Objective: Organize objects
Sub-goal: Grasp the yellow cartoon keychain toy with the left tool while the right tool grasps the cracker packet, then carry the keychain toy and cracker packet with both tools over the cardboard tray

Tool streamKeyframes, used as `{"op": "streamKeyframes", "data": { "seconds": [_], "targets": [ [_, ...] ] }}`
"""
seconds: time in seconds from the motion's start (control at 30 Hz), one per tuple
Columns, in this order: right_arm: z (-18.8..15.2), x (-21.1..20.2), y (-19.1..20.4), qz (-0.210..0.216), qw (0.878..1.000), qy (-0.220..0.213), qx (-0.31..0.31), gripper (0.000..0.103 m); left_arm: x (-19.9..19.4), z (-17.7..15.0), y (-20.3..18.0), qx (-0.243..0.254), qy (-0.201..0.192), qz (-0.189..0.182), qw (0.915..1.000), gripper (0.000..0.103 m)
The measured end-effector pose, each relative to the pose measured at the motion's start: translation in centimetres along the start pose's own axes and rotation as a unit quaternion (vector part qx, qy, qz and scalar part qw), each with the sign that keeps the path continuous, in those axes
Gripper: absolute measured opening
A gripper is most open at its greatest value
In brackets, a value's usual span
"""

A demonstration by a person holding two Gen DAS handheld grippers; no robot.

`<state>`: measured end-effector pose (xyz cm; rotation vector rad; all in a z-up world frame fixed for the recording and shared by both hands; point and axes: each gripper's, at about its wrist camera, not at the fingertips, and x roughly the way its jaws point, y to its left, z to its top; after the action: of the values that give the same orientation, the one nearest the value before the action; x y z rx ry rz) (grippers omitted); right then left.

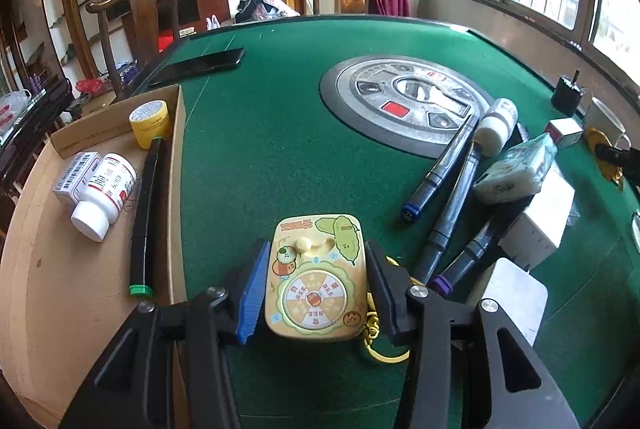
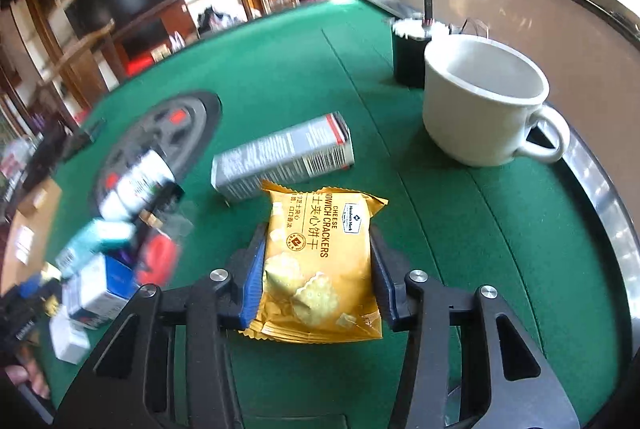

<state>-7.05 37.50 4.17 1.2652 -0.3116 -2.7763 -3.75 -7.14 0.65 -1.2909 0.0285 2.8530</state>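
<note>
A yellow cartoon toy (image 1: 316,279) with a spinner dial sits on the green table (image 1: 260,157), clamped between the pads of the left gripper (image 1: 316,289); a gold key ring (image 1: 380,345) trails from its near right corner. The gripper points down and forward at a slant over the near edge of the table. Just left of it a cardboard box (image 1: 176,189) holds a black marker with a green cap (image 1: 144,221) along its right wall, a white pill bottle (image 1: 106,197) lying on its side, a small white carton (image 1: 76,177) touching it, and a yellow tape roll (image 1: 151,123) at the far end. To the right, three dark markers (image 1: 444,169) lie fanned beside a white bottle (image 1: 496,129) and a pale tissue pack (image 1: 516,169).

The right gripper (image 2: 318,269), slanting down likewise, has a gold packet of cheese crackers (image 2: 320,261) between its pads, which press both sides of the wrapper. Just beyond the packet lies a grey carton (image 2: 284,157) on its side; far right stands a white mug (image 2: 480,101), with a black container (image 2: 410,57) behind it. The heap to the left is blurred, so its pieces are hard to tell apart.
</note>
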Motion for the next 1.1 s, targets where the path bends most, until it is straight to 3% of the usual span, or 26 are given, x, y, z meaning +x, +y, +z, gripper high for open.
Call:
{"op": "streamKeyframes", "data": {
  "seconds": [0.23, 0.4, 0.57, 0.8, 1.1],
  "targets": [
    [0.5, -2.7, 0.5, 0.055, 0.996, -0.063, 0.004, 0.045, -0.6, 0.0, -0.6, 0.007, -0.010, -0.026, 0.9996, 0.046],
    [0.7, -3.4, 2.1, 0.073, 0.993, -0.093, -0.016, 0.045, -1.0, 0.1, -0.4, 0.003, -0.017, -0.031, 0.9994, 0.046],
    [0.7, -3.8, 2.4, 0.085, 0.991, -0.101, -0.020, 0.045, -1.9, 0.1, -0.4, 0.000, -0.032, -0.042, 0.9986, 0.046],
    [-0.2, -4.9, 2.5, 0.106, 0.988, -0.110, 0.005, 0.045, -3.1, 0.3, -0.2, -0.016, -0.039, -0.088, 0.9952, 0.046],
    [-2.2, -7.6, 7.3, 0.159, 0.982, -0.102, -0.017, 0.045, -7.0, -0.1, 0.3, -0.034, -0.059, -0.135, 0.9884, 0.046]
  ]
}}
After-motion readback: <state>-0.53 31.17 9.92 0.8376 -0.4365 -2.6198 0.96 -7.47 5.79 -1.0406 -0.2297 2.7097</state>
